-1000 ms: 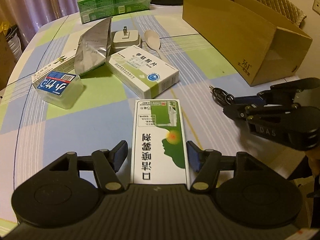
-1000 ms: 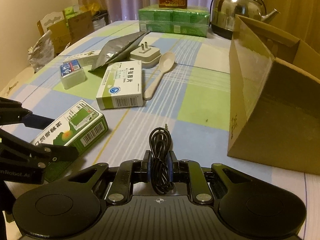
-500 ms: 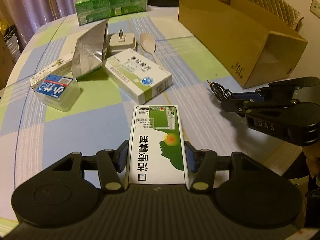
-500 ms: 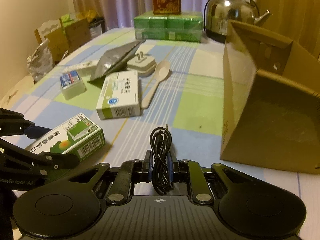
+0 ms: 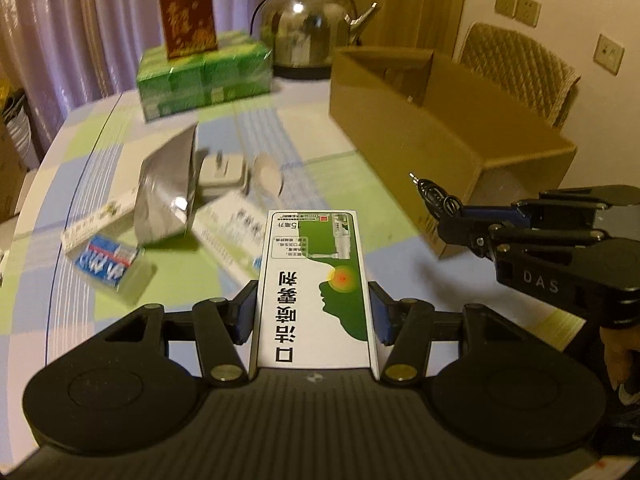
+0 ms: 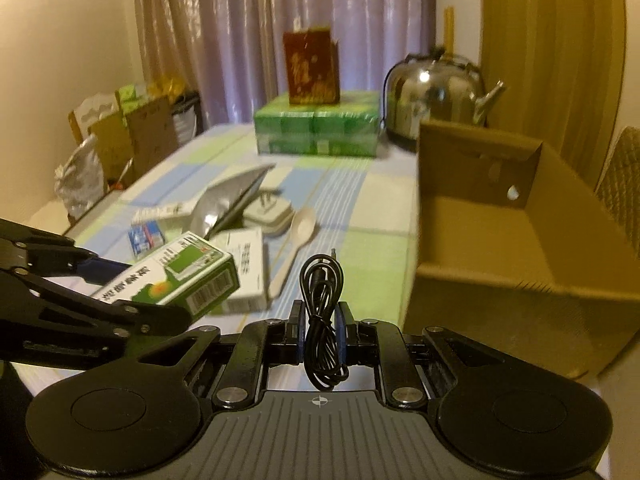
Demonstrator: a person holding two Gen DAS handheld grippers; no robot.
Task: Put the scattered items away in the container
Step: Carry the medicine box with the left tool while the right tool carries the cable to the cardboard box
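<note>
My left gripper (image 5: 312, 316) is shut on a green-and-white spray box (image 5: 314, 284), held lifted above the table; that box (image 6: 176, 280) also shows at the left of the right wrist view. My right gripper (image 6: 320, 326) is shut on a coiled black cable (image 6: 322, 312), also raised. The cable (image 5: 436, 196) hangs in front of the open cardboard box (image 5: 440, 128), which stands to the right (image 6: 520, 240). On the table lie a white medicine box (image 6: 246, 276), a foil pouch (image 5: 168, 196), a plug adapter (image 5: 222, 172), a spoon (image 6: 294, 248) and a small blue-labelled box (image 5: 108, 266).
A stack of green packs (image 5: 204, 76) with a red box (image 5: 188, 20) on top stands at the back, next to a steel kettle (image 5: 312, 28). A wicker chair (image 5: 520, 68) is behind the cardboard box. Bags and cartons (image 6: 120, 140) sit beyond the table's left edge.
Both grippers have risen from the table with their loads: the spray box and the cable are now in the air. The view tilts up toward the cardboard box.
</note>
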